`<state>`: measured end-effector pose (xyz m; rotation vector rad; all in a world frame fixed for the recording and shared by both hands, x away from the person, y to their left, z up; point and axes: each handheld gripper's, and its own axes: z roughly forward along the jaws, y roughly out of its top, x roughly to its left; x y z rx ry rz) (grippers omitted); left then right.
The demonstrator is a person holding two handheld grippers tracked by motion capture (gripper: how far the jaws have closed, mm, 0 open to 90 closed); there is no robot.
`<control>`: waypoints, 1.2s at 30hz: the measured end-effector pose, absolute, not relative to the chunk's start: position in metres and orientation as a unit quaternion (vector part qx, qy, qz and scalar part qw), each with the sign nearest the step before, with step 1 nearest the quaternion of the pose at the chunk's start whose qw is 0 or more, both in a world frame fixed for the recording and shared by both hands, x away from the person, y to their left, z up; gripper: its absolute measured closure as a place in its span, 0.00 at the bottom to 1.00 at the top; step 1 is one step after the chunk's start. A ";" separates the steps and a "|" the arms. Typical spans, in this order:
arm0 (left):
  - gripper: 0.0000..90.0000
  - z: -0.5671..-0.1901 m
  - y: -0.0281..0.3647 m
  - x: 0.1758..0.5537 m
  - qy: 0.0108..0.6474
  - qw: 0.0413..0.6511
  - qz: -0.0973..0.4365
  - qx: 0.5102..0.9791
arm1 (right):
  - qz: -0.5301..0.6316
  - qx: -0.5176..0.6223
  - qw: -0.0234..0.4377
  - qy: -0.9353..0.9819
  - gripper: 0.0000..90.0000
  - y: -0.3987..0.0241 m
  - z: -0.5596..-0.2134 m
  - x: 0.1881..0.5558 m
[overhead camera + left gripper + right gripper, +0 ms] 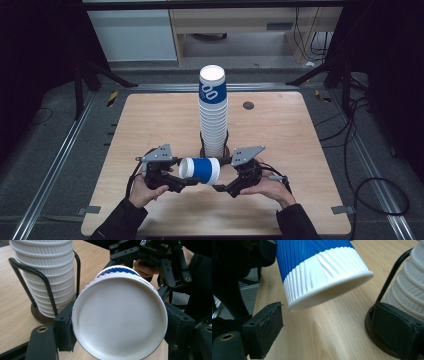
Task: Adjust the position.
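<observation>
A blue and white ribbed paper cup (200,170) lies on its side in the air over the table's near middle. My left gripper (187,181) is shut on its base end. In the left gripper view the cup's flat white bottom (120,320) faces the camera, with a black pad pressed against each side. My right gripper (220,187) is at the cup's rim end. Its jaws (329,332) stand wide apart below the white rim (329,292) without touching it. Behind the cup, a tall stack of the same cups (213,110) stands upright in a black wire holder (215,150).
The wooden table (150,130) has a small dark disc (248,105) at the back right. The holder's round base (374,332) sits close to my right jaw, and the stack (47,272) stands just left of my left jaw. Cables lie on the floor to the right.
</observation>
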<state>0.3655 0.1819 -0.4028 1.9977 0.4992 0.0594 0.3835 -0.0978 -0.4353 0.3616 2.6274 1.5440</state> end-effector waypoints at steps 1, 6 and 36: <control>0.28 -0.403 0.181 0.365 0.206 0.516 0.022 0.831 | 0.505 0.116 0.031 0.855 0.11 -0.097 -0.436 0.384; 0.28 -0.405 0.176 0.364 0.195 0.513 0.010 0.836 | 0.509 0.109 0.018 0.854 0.11 -0.092 -0.439 0.383; 0.25 -0.408 0.169 0.363 0.182 0.508 -0.019 0.842 | 0.520 0.089 -0.022 0.849 0.16 -0.087 -0.443 0.382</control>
